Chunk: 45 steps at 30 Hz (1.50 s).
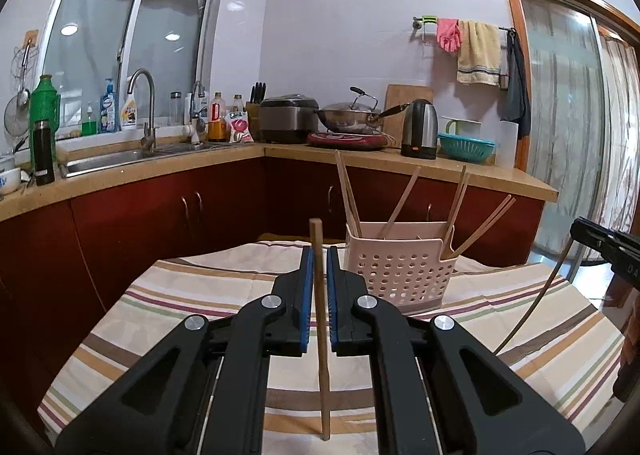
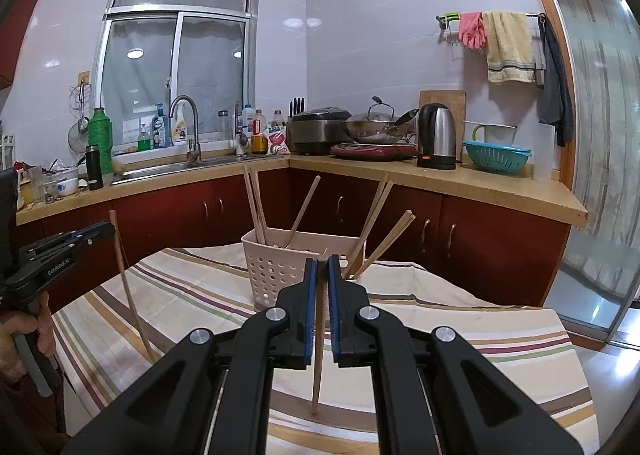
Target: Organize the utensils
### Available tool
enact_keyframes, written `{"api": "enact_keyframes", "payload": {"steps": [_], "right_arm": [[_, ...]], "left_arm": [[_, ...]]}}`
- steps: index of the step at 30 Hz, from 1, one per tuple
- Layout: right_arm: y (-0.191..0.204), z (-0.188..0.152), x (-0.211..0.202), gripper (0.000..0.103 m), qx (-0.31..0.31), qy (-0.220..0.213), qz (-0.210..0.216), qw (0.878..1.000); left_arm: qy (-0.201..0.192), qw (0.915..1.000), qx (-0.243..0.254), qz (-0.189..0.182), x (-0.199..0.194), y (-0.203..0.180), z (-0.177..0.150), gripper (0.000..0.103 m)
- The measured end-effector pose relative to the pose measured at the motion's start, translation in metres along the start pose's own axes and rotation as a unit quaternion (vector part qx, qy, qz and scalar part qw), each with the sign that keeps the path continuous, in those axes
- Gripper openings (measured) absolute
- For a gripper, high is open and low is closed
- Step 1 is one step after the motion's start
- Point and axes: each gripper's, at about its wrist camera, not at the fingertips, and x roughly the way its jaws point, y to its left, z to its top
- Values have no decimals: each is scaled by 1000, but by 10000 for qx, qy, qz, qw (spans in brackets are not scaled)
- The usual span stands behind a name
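Note:
A pale pink perforated utensil basket (image 1: 400, 269) (image 2: 276, 271) stands on the striped tablecloth with several wooden chopsticks (image 1: 348, 195) (image 2: 256, 207) leaning out of it. My left gripper (image 1: 319, 255) is shut on one upright wooden chopstick (image 1: 322, 355), just left of the basket. Directly in front of the basket, my right gripper (image 2: 322, 263) is shut on another wooden chopstick (image 2: 319, 355), which hangs down between the blue pads. The right wrist view shows the left gripper (image 2: 104, 233) at the left with its chopstick (image 2: 128, 287). In the left wrist view the right gripper's tip (image 1: 576, 229) enters at the right edge.
The table (image 1: 168, 295) carries a striped cloth. Behind it runs an L-shaped counter (image 2: 480, 179) with a sink (image 1: 120, 157), bottles, a rice cooker (image 1: 288, 117), a wok (image 1: 352, 117), a kettle (image 1: 420, 129) and a teal colander (image 1: 466, 147). A hand (image 2: 24, 331) holds the left tool.

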Motion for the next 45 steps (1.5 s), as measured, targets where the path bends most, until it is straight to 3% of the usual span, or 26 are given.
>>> {"api": "enact_keyframes", "payload": {"steps": [2, 11, 17, 26, 40, 45], "right_arm": [[0, 0, 0, 7, -1, 2, -9, 10000], [-2, 0, 2, 7, 12, 8, -15, 10000], [-2, 1, 3, 7, 25, 19, 4, 10000], [-11, 6, 9, 7, 90, 76, 44, 9999], [-23, 6, -9, 7, 236, -25, 141, 9996], [-29, 1, -20, 7, 306, -20, 116, 9995]], "left_arm": [[-46, 10000, -12, 10, -2, 1, 0, 1], [159, 9998, -88, 39, 8, 5, -5, 1], [729, 9966, -387, -58, 32, 19, -15, 1], [1421, 9876, -660, 112, 82, 33, -41, 1], [2210, 9728, -682, -126, 89, -18, -104, 4], [2438, 9680, -590, 19, 94, -34, -127, 4]]}}
